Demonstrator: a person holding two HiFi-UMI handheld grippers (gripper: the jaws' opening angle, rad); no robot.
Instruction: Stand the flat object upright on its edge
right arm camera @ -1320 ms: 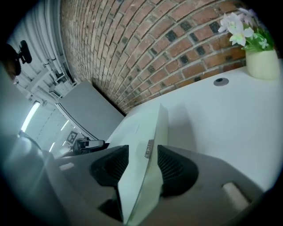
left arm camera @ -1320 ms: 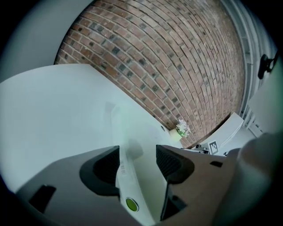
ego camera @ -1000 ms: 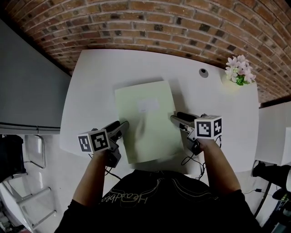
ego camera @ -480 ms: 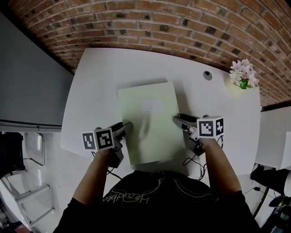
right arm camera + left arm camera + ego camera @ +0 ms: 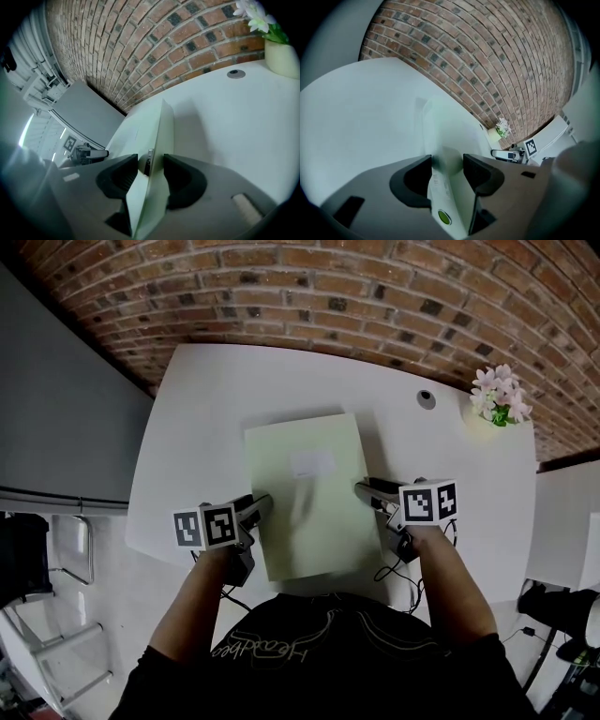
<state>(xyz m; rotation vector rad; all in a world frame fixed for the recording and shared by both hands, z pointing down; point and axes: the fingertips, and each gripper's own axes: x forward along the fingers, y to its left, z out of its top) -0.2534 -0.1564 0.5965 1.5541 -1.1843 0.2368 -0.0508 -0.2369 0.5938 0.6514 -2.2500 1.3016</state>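
A pale green flat folder (image 5: 305, 493) lies on the white table (image 5: 187, 427), long side running away from me. My left gripper (image 5: 262, 504) sits at its left edge and my right gripper (image 5: 361, 488) at its right edge. In the left gripper view the folder's thick spine (image 5: 440, 187) runs between the jaws of my left gripper (image 5: 447, 164), which are closing on it. In the right gripper view the folder's thin edge (image 5: 161, 131) stands between the jaws of my right gripper (image 5: 151, 164). They are also closing, with a slight gap still showing.
A small pot of pink and white flowers (image 5: 497, 395) stands at the table's far right corner, near a round cable hole (image 5: 427, 399). A brick wall (image 5: 328, 287) runs behind the table. Cables hang off the near edge by my right hand.
Both grippers have slid slightly inward onto the folder's side edges. The folder itself has stayed flat in place.
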